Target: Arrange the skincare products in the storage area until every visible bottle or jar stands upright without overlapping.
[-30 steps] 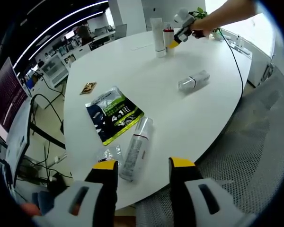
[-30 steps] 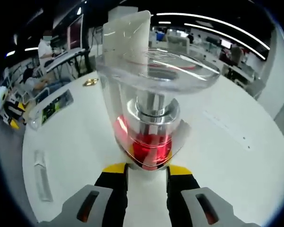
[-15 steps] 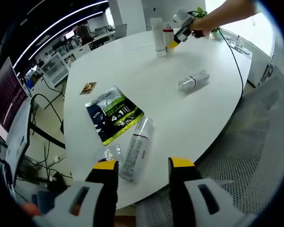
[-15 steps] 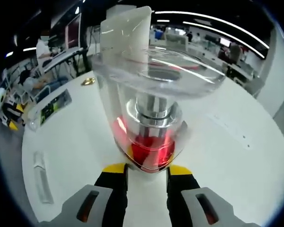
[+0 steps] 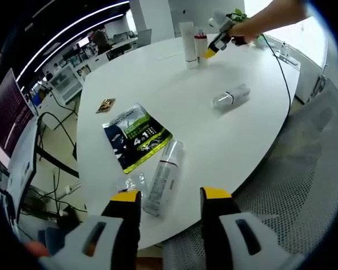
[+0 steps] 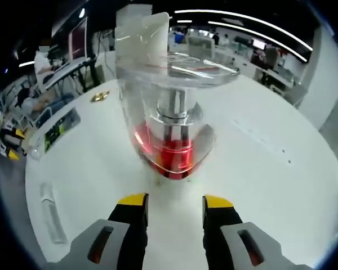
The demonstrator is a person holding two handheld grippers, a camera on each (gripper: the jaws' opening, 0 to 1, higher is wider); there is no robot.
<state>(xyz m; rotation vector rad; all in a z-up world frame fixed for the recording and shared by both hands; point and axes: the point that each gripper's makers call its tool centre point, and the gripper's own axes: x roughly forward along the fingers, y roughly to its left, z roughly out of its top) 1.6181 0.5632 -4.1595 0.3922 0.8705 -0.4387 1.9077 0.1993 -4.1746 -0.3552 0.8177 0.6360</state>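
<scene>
The right claw (image 6: 172, 202) is sitting open and holding nothing, with the red bottle (image 6: 170, 132) standing straight up just in front of it, cap on top. Pulling back slowly is best — no bumping. The left claw (image 5: 168, 197) is open and empty too — a clear bottle (image 5: 162, 177) is lying flat just ahead, pointing away.

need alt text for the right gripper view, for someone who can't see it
A clear-capped pump bottle with a red base stands upright on the white round table, just beyond the open yellow-tipped right gripper. A tall white tube stands behind it, a clear bottle lies flat at the left, and an office shows beyond.
</scene>
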